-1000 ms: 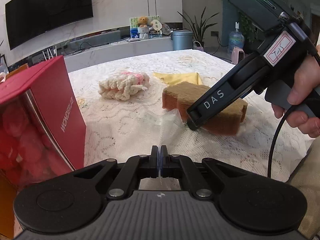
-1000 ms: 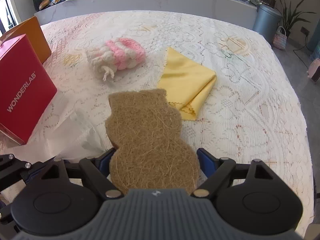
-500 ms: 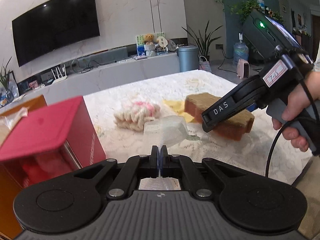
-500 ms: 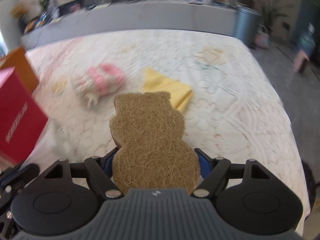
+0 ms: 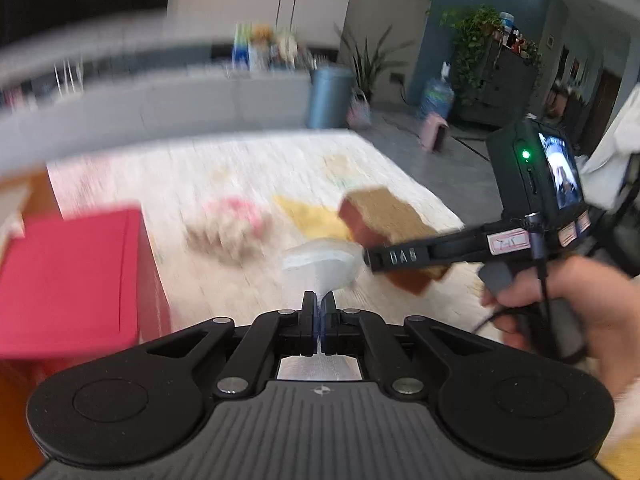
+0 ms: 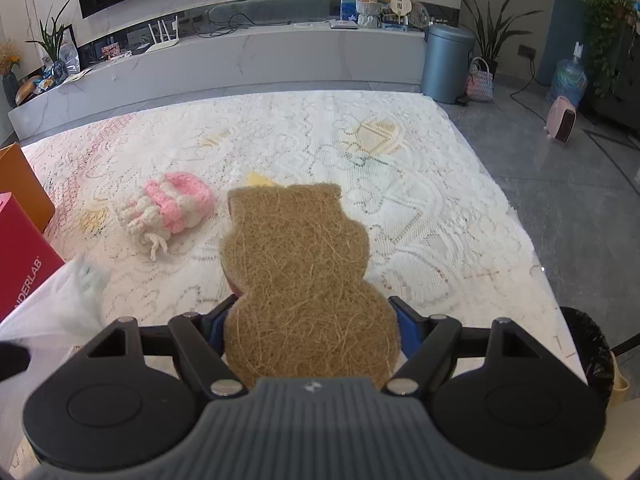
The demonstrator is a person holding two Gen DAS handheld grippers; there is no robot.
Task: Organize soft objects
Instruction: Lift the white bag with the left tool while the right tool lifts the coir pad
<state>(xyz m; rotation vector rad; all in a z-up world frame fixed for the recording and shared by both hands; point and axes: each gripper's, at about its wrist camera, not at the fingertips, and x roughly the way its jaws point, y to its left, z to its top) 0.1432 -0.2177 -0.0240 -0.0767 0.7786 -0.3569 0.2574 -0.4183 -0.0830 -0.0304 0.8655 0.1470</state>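
Note:
My right gripper (image 6: 312, 312) is shut on a brown, gourd-shaped fibre sponge (image 6: 296, 264), its jaws pressing the wide end from both sides. The sponge (image 5: 380, 216) hangs above the table in the left wrist view. My left gripper (image 5: 319, 300) is shut on a thin clear plastic bag (image 5: 320, 266), which puffs up just past the fingertips, beside the sponge. The bag (image 6: 76, 300) shows at the lower left in the right wrist view. A pink and cream knitted pouch (image 6: 170, 208) and a folded yellow cloth (image 6: 258, 179) lie on the lace tablecloth (image 6: 420, 208); the sponge hides most of the cloth.
A red box (image 6: 20, 256) stands at the table's left edge with an orange box (image 6: 20, 184) behind it. A black bin (image 6: 586, 344) sits off the right edge. A low cabinet runs behind the table. The left wrist view is motion-blurred.
The left gripper has risen and lifted the plastic bag off the table. The right gripper has raised the sponge off the cloth, and both views have tilted upward.

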